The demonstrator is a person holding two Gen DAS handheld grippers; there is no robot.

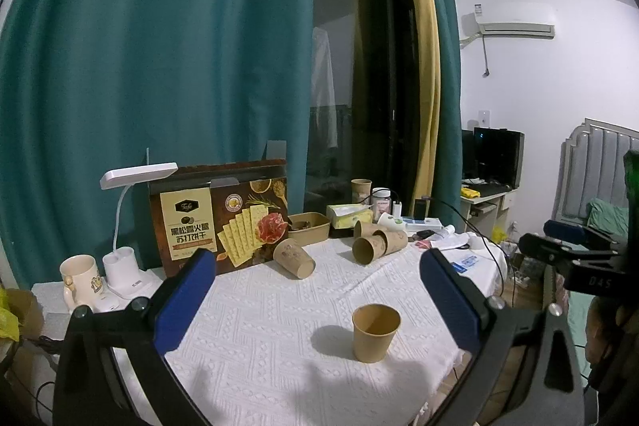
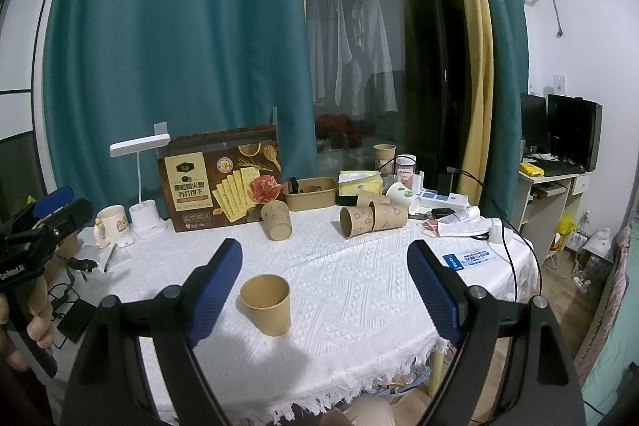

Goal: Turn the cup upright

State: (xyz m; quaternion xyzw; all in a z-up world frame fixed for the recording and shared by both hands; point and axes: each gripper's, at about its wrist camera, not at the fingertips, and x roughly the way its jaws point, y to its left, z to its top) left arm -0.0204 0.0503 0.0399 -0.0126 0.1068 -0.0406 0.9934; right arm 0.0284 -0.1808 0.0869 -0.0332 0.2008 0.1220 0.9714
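A plain brown paper cup [image 1: 375, 333] [image 2: 266, 304] stands upright, mouth up, on the white tablecloth [image 1: 271, 314] [image 2: 351, 290] near the front. My left gripper [image 1: 317, 302] is open above the table, the cup in front of it and right of centre. My right gripper [image 2: 324, 290] is open too, with the cup just right of its left finger [image 2: 217, 286]. Neither touches the cup. Further back, printed brown cups lie on their sides: one [image 1: 294, 258] [image 2: 276, 219] by the cracker box, and a nested pair [image 1: 377, 245] [image 2: 371, 218] to the right.
A cracker box [image 1: 223, 222] [image 2: 223, 182], a white desk lamp [image 1: 127, 226] [image 2: 143, 186], a mug [image 1: 80, 276] [image 2: 110, 224], a brown tray [image 1: 309, 226] [image 2: 311, 192], tissues, jars and a power strip line the back. Cables trail off the right edge. A hand [image 2: 38, 326] holds the left gripper's handle.
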